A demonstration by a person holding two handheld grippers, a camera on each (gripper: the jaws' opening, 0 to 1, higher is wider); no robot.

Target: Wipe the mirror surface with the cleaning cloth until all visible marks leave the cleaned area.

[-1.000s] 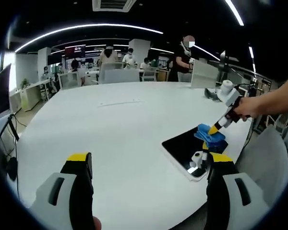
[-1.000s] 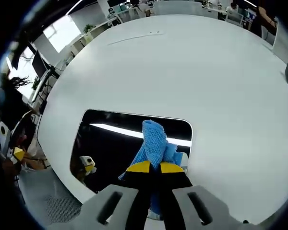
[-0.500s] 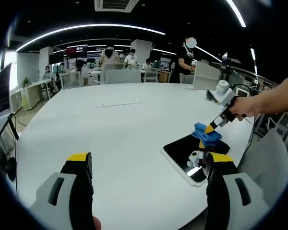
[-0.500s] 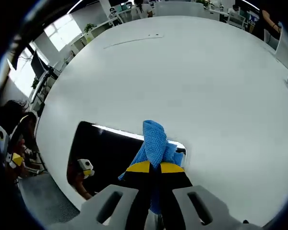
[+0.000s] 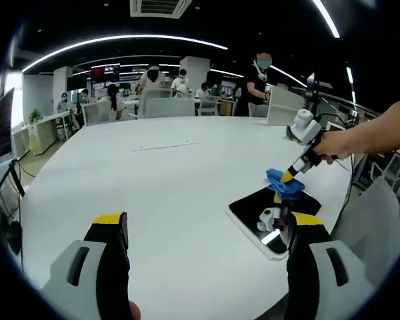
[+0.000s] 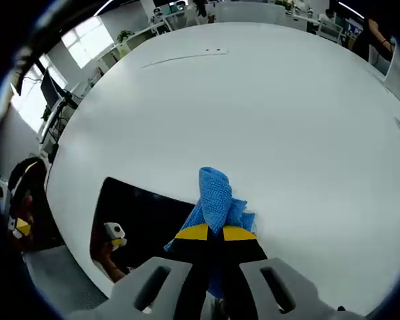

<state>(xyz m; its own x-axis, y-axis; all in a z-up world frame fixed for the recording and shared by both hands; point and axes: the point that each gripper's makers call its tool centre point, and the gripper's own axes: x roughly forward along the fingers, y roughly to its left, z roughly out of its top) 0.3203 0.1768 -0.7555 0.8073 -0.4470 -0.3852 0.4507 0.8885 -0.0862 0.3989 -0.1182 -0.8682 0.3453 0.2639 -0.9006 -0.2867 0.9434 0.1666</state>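
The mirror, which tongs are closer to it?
Right. The right tongs press the blue cloth at the far edge of the mirror; the left tongs hang open above the white table, nearer the person.

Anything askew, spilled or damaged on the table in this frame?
Nothing stands out. The mirror lies flat near the white table's edge, unbroken, and the right gripper holds the blue cloth at the mirror's far end.

Blue waffle-textured cleaning cloth (image 6: 217, 200), dark glossy mirror (image 6: 143, 217), plain white table (image 6: 253, 113), yellow-tipped right gripper (image 6: 209, 233).
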